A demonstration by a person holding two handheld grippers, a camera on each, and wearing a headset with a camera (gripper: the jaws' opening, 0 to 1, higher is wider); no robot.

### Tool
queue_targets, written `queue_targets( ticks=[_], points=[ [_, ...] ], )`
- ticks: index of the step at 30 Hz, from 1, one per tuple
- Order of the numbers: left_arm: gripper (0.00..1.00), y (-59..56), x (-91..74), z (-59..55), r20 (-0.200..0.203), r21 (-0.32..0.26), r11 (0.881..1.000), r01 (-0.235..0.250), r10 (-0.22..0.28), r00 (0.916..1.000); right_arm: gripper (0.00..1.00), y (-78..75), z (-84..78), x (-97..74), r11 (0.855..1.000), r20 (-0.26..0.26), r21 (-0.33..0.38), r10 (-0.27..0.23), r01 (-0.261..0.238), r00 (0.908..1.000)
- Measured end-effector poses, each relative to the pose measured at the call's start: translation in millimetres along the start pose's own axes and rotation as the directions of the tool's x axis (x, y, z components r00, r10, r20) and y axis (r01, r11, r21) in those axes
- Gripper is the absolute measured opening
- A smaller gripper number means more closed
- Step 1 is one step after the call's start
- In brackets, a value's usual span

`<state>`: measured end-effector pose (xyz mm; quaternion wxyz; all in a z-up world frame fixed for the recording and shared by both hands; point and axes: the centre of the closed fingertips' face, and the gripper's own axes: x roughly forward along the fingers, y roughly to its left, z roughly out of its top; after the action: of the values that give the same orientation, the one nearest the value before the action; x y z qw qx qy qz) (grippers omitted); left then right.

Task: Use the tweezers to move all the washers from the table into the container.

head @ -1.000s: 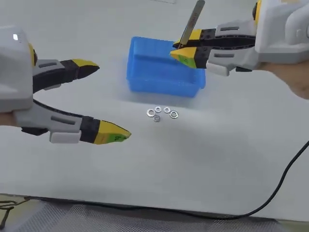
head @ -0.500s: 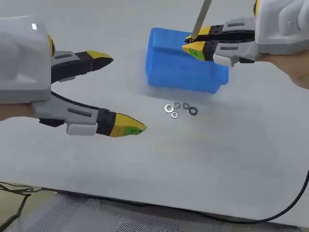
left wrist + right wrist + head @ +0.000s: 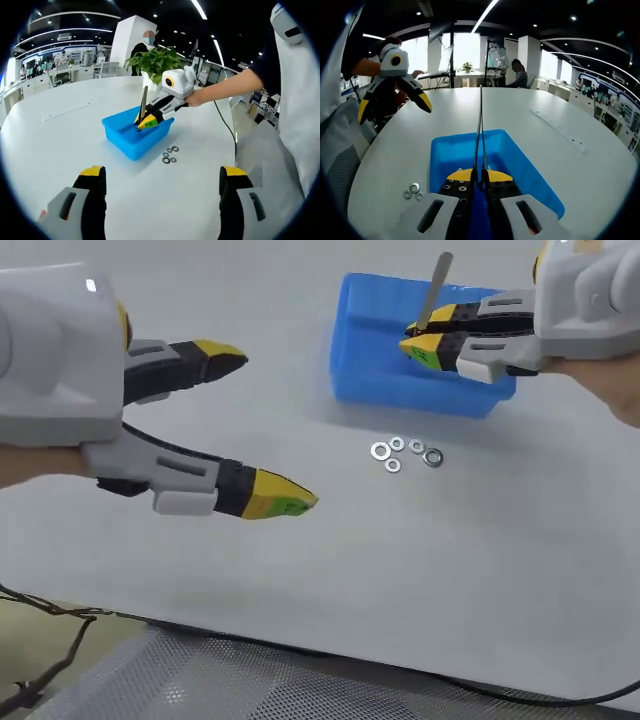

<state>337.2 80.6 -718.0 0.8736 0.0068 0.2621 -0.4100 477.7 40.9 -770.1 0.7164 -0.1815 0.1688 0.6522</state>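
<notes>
Right gripper [image 3: 411, 341], clamped on tweezers [image 3: 436, 285], hangs over container [image 3: 365, 365]. Washers [image 3: 405, 452] lie on worktop [image 3: 450, 570] just beside its near wall. Left gripper [image 3: 277, 430] gapes wide, empty.

5 washers [image 3: 416, 446] lie on the table [image 3: 450, 560] just before the container [image 3: 400, 395].

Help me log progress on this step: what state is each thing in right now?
left claw: open, holding nothing.
right claw: shut on the tweezers, above the container.
tweezers: clamped, pointing up.
container: open-topped, standing on the table.
washers: clustered on the table, outside the container.
</notes>
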Motion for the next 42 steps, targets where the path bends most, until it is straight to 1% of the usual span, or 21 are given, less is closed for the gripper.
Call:
queue_targets(
  ticks=[2, 6, 8, 13, 17, 22, 23, 25, 37, 42],
  points=[
    [0.99, -4.5, 2.3, 2.6, 0.007, -0.002, 1.000, 0.010, -0.010, 0.9999, 0.09, 1.0, -2.0, 0.3, 1.000, 0.000, 0.000, 0.005, -0.005, 1.0000],
    [0.99, -0.7, 2.4, -0.9, 0.001, -0.007, 1.000, 0.012, -0.012, 0.9999, 0.09, 0.3, -0.4, 0.5, 1.000, 0.003, -0.005, 0.005, -0.005, 1.0000],
    [0.99, 3.5, 0.7, -4.4, -0.005, -0.010, 1.000, 0.011, -0.011, 0.9999, 0.09, 0.3, -1.9, 1.1, 1.000, -0.006, -0.012, 0.008, -0.008, 1.0000],
    [0.99, 8.7, -3.3, -7.6, 0.000, -0.016, 1.000, 0.006, -0.006, 1.0000, 0.09, 2.6, -3.1, 2.2, 1.000, -0.015, -0.031, 0.006, -0.006, 0.9999],
    [0.99, 10.3, -5.6, -10.8, -0.005, -0.015, 1.000, 0.006, -0.006, 1.0000, 0.09, 3.6, -2.9, 2.4, 0.999, -0.014, -0.032, 0.001, -0.002, 0.9999],
    [0.99, 12.6, -7.9, -12.6, -0.007, -0.019, 1.000, 0.003, -0.003, 1.0000, 0.10, 6.2, -2.4, 1.8, 1.000, -0.014, -0.028, 0.008, -0.008, 0.9999],
    [0.99, 9.5, -6.3, -11.2, -0.009, -0.018, 1.000, 0.001, -0.001, 1.0000, 0.10, 7.0, -2.5, 1.7, 1.000, -0.016, -0.029, 0.008, -0.008, 0.9999],
    [0.99, 8.8, -6.0, -10.8, -0.008, -0.020, 1.000, 0.001, -0.001, 1.0000, 0.10, 6.2, -3.1, 2.1, 1.000, -0.017, -0.027, 0.008, -0.008, 0.9998],
    [0.98, 11.3, -8.3, -12.3, -0.009, -0.024, 1.000, -0.003, 0.003, 1.0000, 0.09, 6.5, 1.2, 2.4, 1.000, -0.008, -0.023, 0.005, -0.005, 1.0000],
    [0.98, 15.5, -7.8, -7.7, 0.009, -0.026, 1.000, -0.008, 0.008, 0.9999, 0.08, 3.9, 1.9, 1.7, 1.000, -0.010, -0.031, -0.003, 0.002, 0.9999]
  ],
)
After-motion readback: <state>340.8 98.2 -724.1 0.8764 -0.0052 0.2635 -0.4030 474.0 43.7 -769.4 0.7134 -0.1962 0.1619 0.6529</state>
